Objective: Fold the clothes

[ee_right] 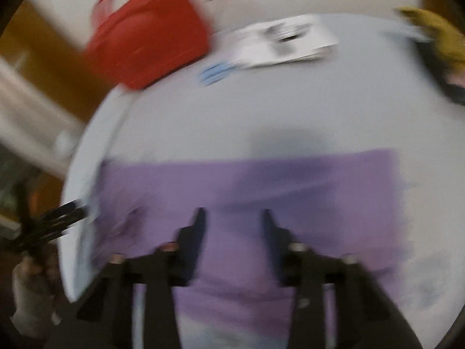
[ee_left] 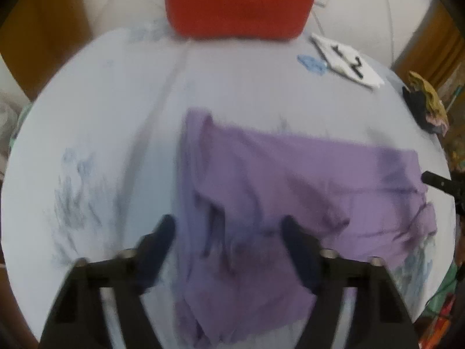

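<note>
Purple cloth lay partly folded and creased on the pale blue sheet, its nearer edge hanging toward the cameras. Above the cloth's left end the left gripper hovered with its tongs apart, nothing between them. The right gripper hung over the cloth's middle, its tongs narrowly apart and gripping nothing, though blur hid the finer detail. Beyond the cloth stood a red bag, with a white card beside it to the right.
</note>
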Motion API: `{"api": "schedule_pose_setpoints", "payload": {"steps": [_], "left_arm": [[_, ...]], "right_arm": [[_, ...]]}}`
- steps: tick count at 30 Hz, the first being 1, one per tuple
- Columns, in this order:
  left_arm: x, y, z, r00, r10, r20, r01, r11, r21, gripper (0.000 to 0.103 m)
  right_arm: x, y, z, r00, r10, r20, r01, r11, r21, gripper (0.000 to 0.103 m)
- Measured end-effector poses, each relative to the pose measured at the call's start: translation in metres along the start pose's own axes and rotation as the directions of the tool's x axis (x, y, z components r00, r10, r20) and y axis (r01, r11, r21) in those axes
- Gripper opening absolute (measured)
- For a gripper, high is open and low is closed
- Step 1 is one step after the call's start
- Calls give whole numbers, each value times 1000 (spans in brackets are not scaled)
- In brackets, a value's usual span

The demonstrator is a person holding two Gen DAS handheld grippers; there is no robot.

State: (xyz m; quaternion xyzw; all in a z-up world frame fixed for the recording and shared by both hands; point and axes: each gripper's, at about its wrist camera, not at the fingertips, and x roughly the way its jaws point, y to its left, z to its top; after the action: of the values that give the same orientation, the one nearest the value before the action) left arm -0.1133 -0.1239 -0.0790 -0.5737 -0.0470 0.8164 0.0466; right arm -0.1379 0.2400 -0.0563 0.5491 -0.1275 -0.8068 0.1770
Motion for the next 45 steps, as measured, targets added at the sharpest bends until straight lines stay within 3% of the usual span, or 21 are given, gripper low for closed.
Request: {"api": "schedule_pose_setpoints", "payload": {"steps": [2,4,8,12,15,19,20,22,24,25,26,27,28,30,32,36,39,43,45], "left_arm": [[8,-1,-7,999,-23,-27,23,1000,-1,18],[14,-2,-12,998,-31,-45,31,1000,0,11],[18,-5,-20,997,-38,-61,39,999,21,10],[9,-8,-28,996,-59,-74,64,995,74,10],[0,-5,-38,993,-64,-96,74,992,99,10],[-16,5,-40,998,-28,-62,33,997,77,16],[-20,7,-38,999,-18,-45,21,998,63,23],[-25,9,-35,1000,0,-21,0,999,34,24],[-29,7,-36,1000,2,-12,-2,1000,0,34],[-30,4,-38,1000,-7,-10,7,1000,-16,51],[-32,-2,-42,1000,-14,-3,14,999,-30,62],[-34,-8,-45,1000,-16,5,16,999,-38,65],[-35,-15,-47,1000,-14,12,15,999,-45,67],[-36,-35,-51,999,-22,25,24,998,-65,67],[-33,-60,-54,999,-31,31,34,995,-97,67],[-18,-129,-60,999,5,54,1,992,-125,67],[-4,-183,-68,995,50,82,-31,977,-213,67],[9,-260,-89,988,137,71,-102,924,-369,67],[14,-297,-100,990,133,45,-100,897,-431,67]], "right_arm": [[17,37,-5,996,74,-44,-76,996,-44,19],[36,75,-10,990,115,-85,-123,988,-93,17],[67,134,-8,981,152,-119,-171,971,-166,17],[93,164,-5,977,138,-162,-173,959,-224,17],[119,167,-10,962,84,-260,-147,962,-231,17],[104,161,-39,940,83,-330,-175,950,-259,17],[98,158,-44,941,78,-330,-171,950,-261,17],[79,144,-47,950,81,-300,-158,957,-243,17],[52,118,-43,970,83,-230,-129,972,-194,17],[39,106,-42,977,75,-200,-112,977,-179,17],[26,92,-38,984,49,-171,-80,981,-175,18],[14,79,-35,990,23,-142,-48,984,-170,20],[2,65,-31,994,-3,-114,-16,986,-164,23],[-19,38,-22,996,-46,-79,33,986,-161,44],[-33,11,-10,997,-62,-48,53,985,-164,51],[-53,-37,6,997,-76,-35,66,971,-229,52],[-56,-71,15,995,-73,-61,48,940,-337,52],[-62,-122,26,994,-27,-104,-32,852,-522,52],[-63,-141,31,990,-2,-143,-81,812,-578,52]]}}
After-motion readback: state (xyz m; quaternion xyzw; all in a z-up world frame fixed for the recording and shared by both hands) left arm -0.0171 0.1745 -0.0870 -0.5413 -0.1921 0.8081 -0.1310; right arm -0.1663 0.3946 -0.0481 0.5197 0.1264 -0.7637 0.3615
